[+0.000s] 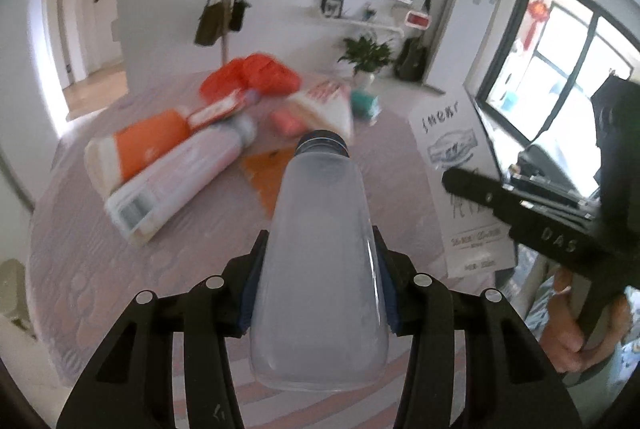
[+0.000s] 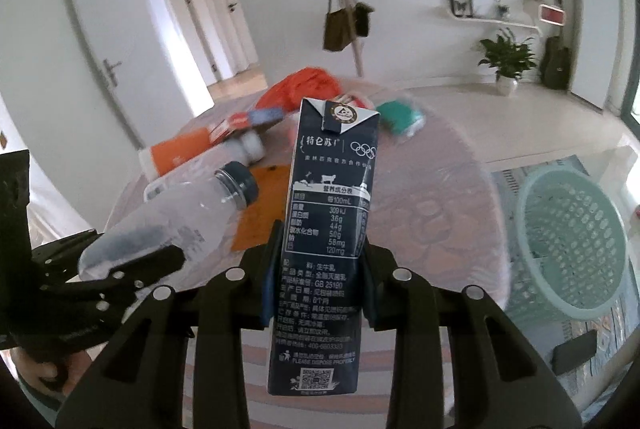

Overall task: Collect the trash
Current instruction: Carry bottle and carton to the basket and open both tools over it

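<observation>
My left gripper point(image 1: 320, 281) is shut on a clear empty plastic bottle point(image 1: 320, 229) with a dark blue cap that points away from me. It holds the bottle lifted above the table. The right wrist view shows the same bottle point(image 2: 180, 209) and the left gripper point(image 2: 152, 253) at the left. My right gripper point(image 2: 322, 269) is shut on a dark blue milk carton point(image 2: 332, 213), held upright over the table. In the left wrist view the carton point(image 1: 448, 145) shows its white side at the right, with the right gripper point(image 1: 480, 193) across it.
A round table with a pinkish cloth point(image 2: 432, 213) holds an orange and white tube point(image 1: 136, 149), a white bottle point(image 1: 180, 173), a red bag point(image 1: 256, 73), a teal packet point(image 2: 400, 117) and an orange sheet point(image 1: 264, 173). A pale green basket point(image 2: 568, 241) stands on the floor at the right.
</observation>
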